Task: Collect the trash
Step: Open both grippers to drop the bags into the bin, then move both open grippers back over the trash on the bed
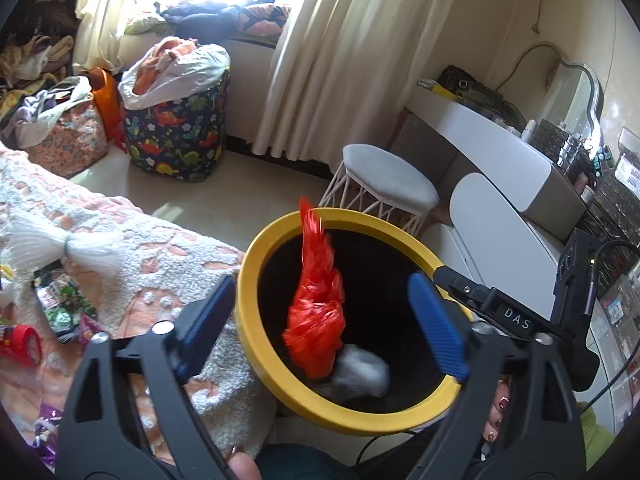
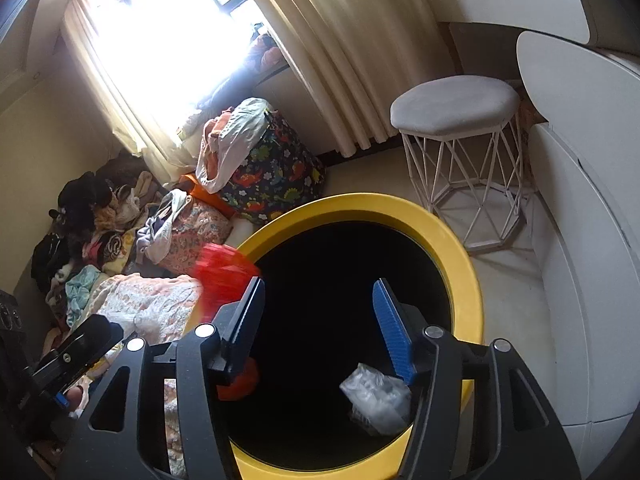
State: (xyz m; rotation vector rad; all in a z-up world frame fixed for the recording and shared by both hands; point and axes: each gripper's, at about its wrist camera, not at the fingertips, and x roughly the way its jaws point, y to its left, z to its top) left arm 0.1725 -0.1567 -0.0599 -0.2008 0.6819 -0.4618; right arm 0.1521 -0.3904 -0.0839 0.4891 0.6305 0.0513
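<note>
The left gripper (image 1: 320,316) stands released, its blue pads wide apart over the yellow-rimmed bin (image 1: 256,280), with nothing pressed between them. A red mesh bag (image 1: 318,312) hangs blurred in the bin's mouth between the pads, touching neither. The right gripper (image 2: 320,328) is also released, jaws parted above the same bin (image 2: 460,264); a crumpled clear wrapper (image 2: 374,398) lies at the bin's dark bottom near its right pad. To the left lies a bed blanket (image 1: 168,256) with wrappers on it; farther off stand a white stool (image 1: 388,184) and a dinosaur-print hamper (image 1: 176,140).
</note>
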